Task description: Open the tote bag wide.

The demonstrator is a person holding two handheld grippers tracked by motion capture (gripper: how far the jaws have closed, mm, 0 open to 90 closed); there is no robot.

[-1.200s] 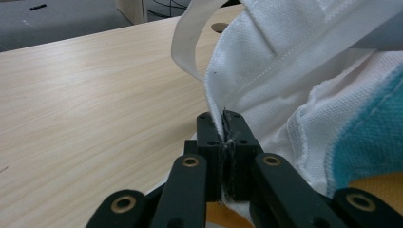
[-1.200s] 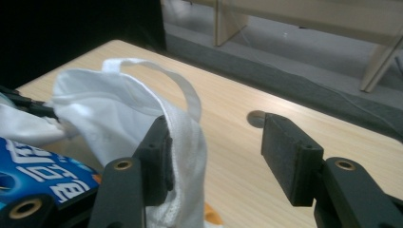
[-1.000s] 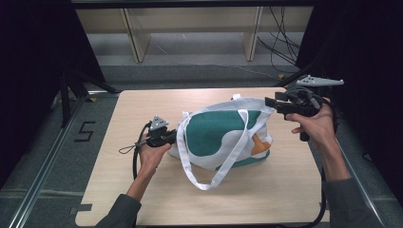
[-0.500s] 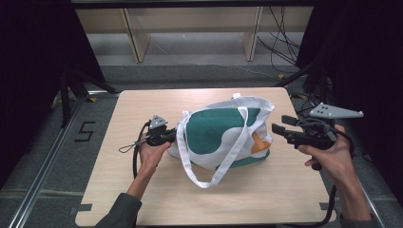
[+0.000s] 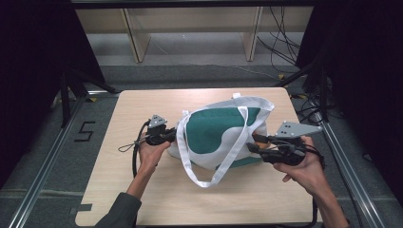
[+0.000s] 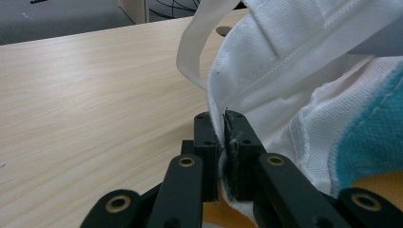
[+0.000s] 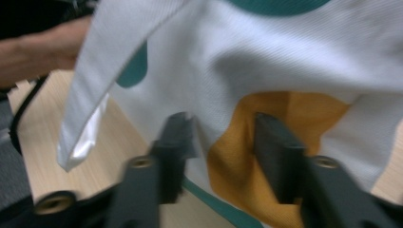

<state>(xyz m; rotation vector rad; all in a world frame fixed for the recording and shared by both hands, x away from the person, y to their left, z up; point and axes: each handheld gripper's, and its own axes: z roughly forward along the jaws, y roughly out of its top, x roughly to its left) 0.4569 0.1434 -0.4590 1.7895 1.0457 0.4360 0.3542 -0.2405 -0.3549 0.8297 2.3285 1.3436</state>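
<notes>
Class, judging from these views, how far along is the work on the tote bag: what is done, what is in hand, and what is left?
Done: the left gripper is clamped on the tote bag at its white edge, and the bag lies on the table. In hand: the right gripper, jaws just closing, straddles the bag's orange patch with gaps beside the pads. Left: probably gripping that side, then handling the bag with both.

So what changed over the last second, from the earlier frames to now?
The right gripper came down from beside the bag's top edge toward the person, to the orange patch low on the tote bag. Its jaws have just been closing, with the patch's cloth bulging between them, not yet pinched. The left gripper stayed shut on the bag's white hem, and the bag kept its place on the table.
</notes>
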